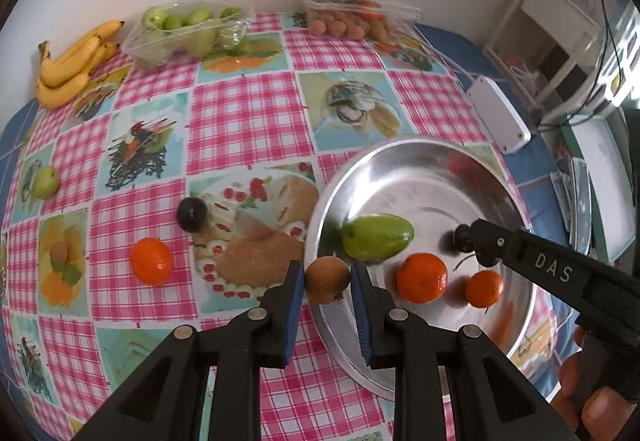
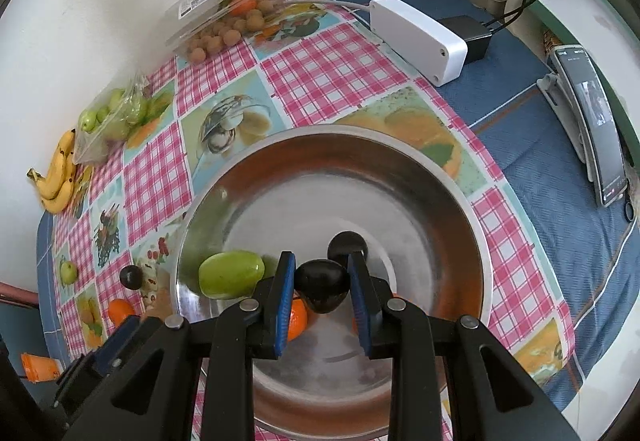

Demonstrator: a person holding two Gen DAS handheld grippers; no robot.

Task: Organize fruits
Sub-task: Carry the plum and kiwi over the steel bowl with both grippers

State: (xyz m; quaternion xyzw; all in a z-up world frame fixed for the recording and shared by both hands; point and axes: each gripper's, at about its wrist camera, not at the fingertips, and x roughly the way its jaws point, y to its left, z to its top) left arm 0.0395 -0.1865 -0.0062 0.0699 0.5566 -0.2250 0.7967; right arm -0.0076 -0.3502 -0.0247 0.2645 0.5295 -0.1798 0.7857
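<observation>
Tablecloth (image 1: 248, 109), pink check with food prints, covers the table. Steel bowl (image 2: 400, 177) sits on it, at 3 o'clock in the left wrist view, holding a green mango (image 1: 378, 241) at its 9 o'clock side and two tangerines (image 1: 422, 278) nearer 6. Left gripper (image 1: 326, 287) clamps a brown kiwi (image 1: 327, 279) over the bowl's 9 o'clock rim. Right gripper (image 2: 322, 287) clamps a dark plum (image 2: 321, 287) above the bowl floor. Loose on the cloth at 9 o'clock of the bowl: another plum (image 1: 193, 214), a tangerine (image 1: 152, 261), a small green fruit (image 1: 45, 182).
</observation>
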